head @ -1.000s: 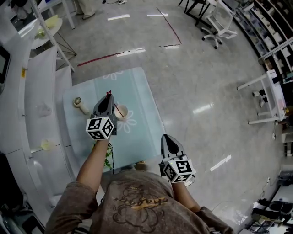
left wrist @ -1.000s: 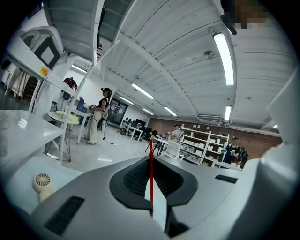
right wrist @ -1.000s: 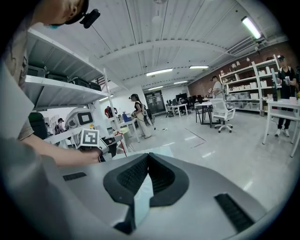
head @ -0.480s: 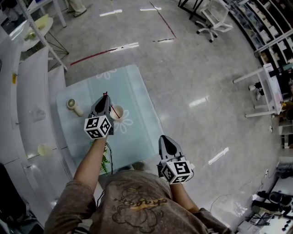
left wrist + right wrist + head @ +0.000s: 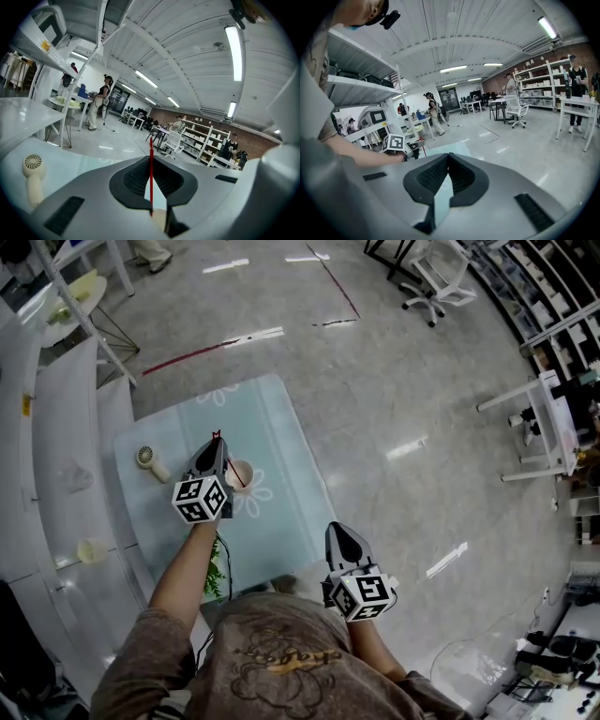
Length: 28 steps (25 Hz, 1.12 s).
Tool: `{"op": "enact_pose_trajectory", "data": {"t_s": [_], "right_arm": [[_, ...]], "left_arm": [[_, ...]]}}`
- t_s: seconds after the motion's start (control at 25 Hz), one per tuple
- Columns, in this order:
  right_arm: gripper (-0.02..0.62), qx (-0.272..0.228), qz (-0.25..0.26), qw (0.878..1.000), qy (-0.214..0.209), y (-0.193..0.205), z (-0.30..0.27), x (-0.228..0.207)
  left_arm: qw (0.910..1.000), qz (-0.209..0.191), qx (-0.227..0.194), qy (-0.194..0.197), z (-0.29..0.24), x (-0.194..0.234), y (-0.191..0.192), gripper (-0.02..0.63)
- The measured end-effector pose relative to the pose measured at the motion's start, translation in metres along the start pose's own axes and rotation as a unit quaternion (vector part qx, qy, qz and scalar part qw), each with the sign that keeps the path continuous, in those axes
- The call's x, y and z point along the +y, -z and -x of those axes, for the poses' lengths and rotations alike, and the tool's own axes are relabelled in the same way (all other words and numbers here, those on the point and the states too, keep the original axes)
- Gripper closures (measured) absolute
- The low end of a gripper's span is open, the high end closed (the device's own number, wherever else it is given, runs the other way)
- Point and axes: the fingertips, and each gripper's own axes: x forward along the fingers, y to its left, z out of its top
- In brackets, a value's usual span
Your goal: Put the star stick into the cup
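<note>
Your head camera looks steeply down from well above the table [image 5: 272, 418], with open floor [image 5: 403, 381] filling the upper right of its frame. The camera on the left gripper [image 5: 151, 157] sits close behind the jaws and faces level across the room (the ceiling [image 5: 187, 56] takes the upper half). The small fan [image 5: 32, 171] at its lower left is the one at centre left of the head view [image 5: 148, 457]. The camera on the right gripper [image 5: 448, 155] sits just as close and faces the same room. It catches the left gripper's marker cube [image 5: 395, 143] at centre left.
</note>
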Motion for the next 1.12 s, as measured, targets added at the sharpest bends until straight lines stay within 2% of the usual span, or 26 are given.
{"op": "enact_pose_trajectory", "data": {"t_s": [0.44,0.64,0.92,1.12], "right_arm": [[0.594,0.000,-0.006,1.000,0.010,0.002,0.002,-0.006],[0.594,-0.002,-0.007,1.000,0.010,0.000,0.003,-0.006],[0.592,-0.011,-0.002,1.000,-0.009,-0.004,0.001,-0.003],[0.594,-0.019,0.006,0.999,-0.034,-0.013,0.004,0.004]], "left_arm": [[0.9990,0.029,0.033,-0.008,-0.012,0.011,0.017,0.571],[0.9983,0.039,0.041,-0.012,-0.013,0.012,0.016,0.533],[0.9983,0.010,0.055,-0.018,0.000,0.004,0.007,0.479],[0.9988,0.002,0.040,-0.027,0.024,-0.006,-0.016,0.472]]}}
